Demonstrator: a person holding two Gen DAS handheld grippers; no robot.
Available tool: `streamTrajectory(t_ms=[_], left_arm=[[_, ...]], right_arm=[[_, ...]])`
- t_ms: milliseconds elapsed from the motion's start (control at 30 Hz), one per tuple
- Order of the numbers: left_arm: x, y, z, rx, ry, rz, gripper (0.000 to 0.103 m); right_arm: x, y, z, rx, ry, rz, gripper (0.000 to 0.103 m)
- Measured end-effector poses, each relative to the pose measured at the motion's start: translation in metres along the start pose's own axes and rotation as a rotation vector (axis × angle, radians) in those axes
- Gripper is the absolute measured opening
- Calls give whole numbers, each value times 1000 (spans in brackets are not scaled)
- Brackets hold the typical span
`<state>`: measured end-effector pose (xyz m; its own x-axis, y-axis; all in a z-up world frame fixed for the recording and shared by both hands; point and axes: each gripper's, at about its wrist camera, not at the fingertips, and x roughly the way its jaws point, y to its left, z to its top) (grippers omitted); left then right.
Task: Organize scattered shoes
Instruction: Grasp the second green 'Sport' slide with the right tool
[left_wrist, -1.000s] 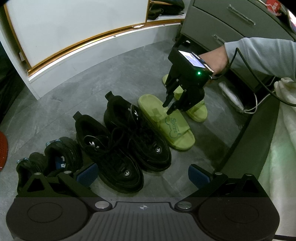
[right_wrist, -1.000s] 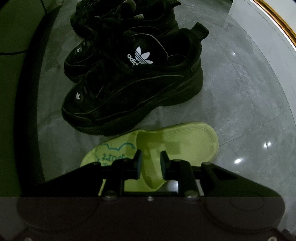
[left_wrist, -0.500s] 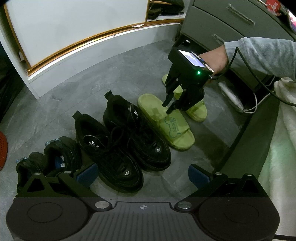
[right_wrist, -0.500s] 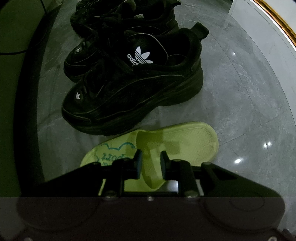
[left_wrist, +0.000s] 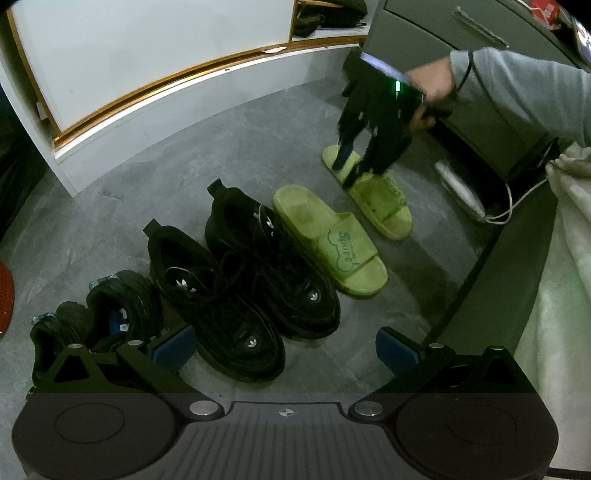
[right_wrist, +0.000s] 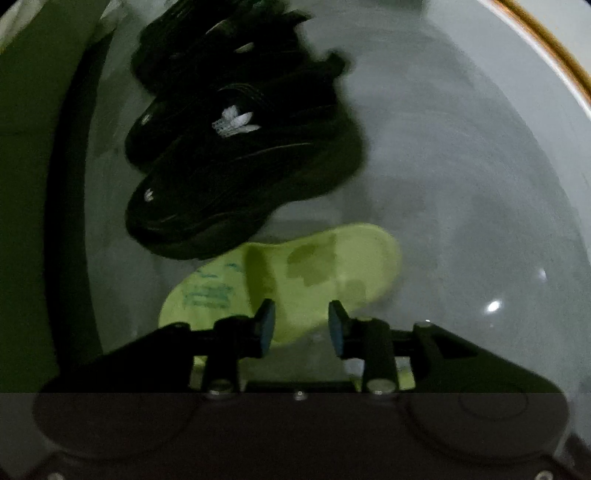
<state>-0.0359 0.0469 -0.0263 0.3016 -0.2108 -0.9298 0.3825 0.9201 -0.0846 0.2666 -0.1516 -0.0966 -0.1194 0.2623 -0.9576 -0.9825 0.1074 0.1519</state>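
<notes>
Only showing in the left wrist view: second green slipper (left_wrist: 373, 192), under the right gripper (left_wrist: 349, 166), jaws opening on nothing; left gripper (left_wrist: 284, 349) gaping empty.

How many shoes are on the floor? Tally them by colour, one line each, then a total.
Black sneakers: 2
Green slides: 2
Smaller dark shoes at the near left: 2
Total: 6
</notes>
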Motion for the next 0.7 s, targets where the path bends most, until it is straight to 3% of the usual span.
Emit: streamTrajectory(t_ms=[167,267,333,467,700], left_arm=[[1,0,0,2,3,1,103],[1,0,0,1,4,1,103],[1,0,0,1,3,0,103],[1,0,0,3,2,0,103],[1,-1,0,7,3,-2,103]], right_arm=[[-34,-44,-26,126,-18,-33,38],[-32,-48,-38,140,25,10,39],[-20,-45,-47,141,80,71,39],[11,-35,-54,105,150,100,39],[37,-34,-62,155,160,102,38]])
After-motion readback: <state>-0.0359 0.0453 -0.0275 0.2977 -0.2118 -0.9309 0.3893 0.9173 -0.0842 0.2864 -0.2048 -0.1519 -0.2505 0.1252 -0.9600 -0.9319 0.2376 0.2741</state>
